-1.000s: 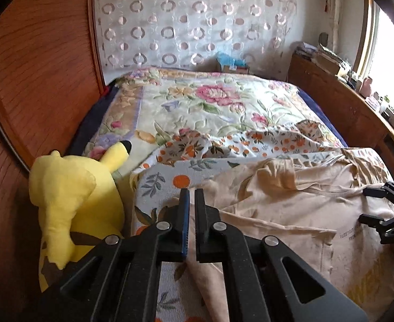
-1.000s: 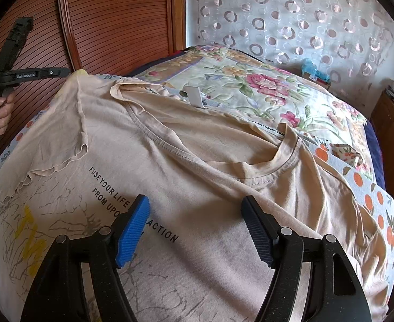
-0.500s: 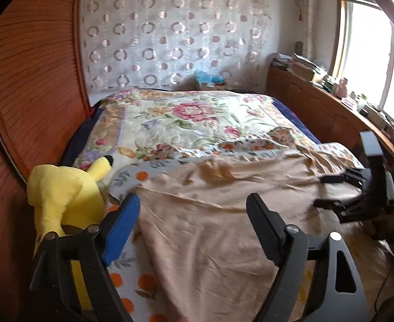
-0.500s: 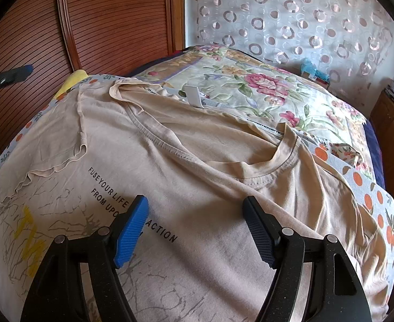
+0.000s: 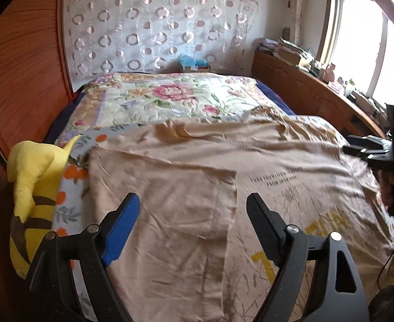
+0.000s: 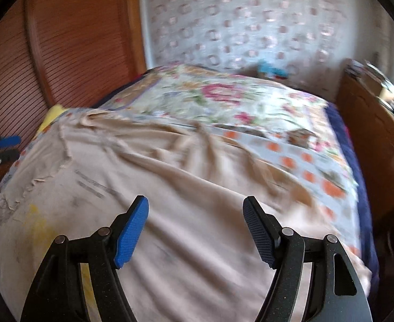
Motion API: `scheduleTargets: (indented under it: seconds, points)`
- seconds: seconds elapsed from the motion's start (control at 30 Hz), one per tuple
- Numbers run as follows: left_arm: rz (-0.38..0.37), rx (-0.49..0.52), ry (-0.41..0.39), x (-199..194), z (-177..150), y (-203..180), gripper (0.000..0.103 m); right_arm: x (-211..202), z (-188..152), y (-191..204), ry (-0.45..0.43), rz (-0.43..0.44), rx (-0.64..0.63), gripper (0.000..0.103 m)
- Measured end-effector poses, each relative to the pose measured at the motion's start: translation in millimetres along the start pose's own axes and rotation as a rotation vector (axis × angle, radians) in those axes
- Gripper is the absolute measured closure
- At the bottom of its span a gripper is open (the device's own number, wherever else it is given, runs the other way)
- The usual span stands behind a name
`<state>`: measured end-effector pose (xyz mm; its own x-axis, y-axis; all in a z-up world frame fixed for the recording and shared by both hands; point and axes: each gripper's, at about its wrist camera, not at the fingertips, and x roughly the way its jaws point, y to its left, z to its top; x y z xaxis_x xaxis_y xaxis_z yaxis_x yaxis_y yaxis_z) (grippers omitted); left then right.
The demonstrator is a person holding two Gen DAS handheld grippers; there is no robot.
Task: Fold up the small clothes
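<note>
Beige cotton T-shirt (image 5: 186, 187), printed on the chest, lies spread across the near end of the bed (image 5: 170, 96), over an orange-dotted sheet and a floral quilt. Its left side is already turned in, the folded edge running from the near edge of the bed toward the far one, straight ahead of the left claw (image 5: 192, 228). That claw hangs wide open just above the folded panel, holding nothing. The right claw (image 6: 195, 228) is equally wide open and empty over the unfolded right half, so I judge it the nearer one for the matching fold on that side; the cloth there is rumpled toward the collar. Small black lettering reads roughly "FUSE YOUR LIFE… FROM UPON…", too fine to finish; large yellow letters sit below. A yellow plush toy (image 5: 33, 187) leans at the bed's left edge.
</note>
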<state>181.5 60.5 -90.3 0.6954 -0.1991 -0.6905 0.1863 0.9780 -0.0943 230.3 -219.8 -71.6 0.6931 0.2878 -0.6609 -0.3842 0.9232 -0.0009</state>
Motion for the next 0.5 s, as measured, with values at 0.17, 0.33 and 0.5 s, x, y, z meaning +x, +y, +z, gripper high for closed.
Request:
scheduleTargets:
  seconds: [0.17, 0.33, 0.5]
  points:
    - [-0.01, 0.024, 0.036, 16, -9, -10, 0.021, -21, -47, -64, 0.036, -0.125, 0.143, 0.028]
    - [-0.012, 0.062, 0.075, 29, -12, -20, 0.021, -28, -83, -105, 0.079, -0.225, 0.239, 0.028]
    - [0.0, 0.087, 0.101, 37, -14, -27, 0.021, -34, -96, -123, 0.08, -0.241, 0.318, 0.028]
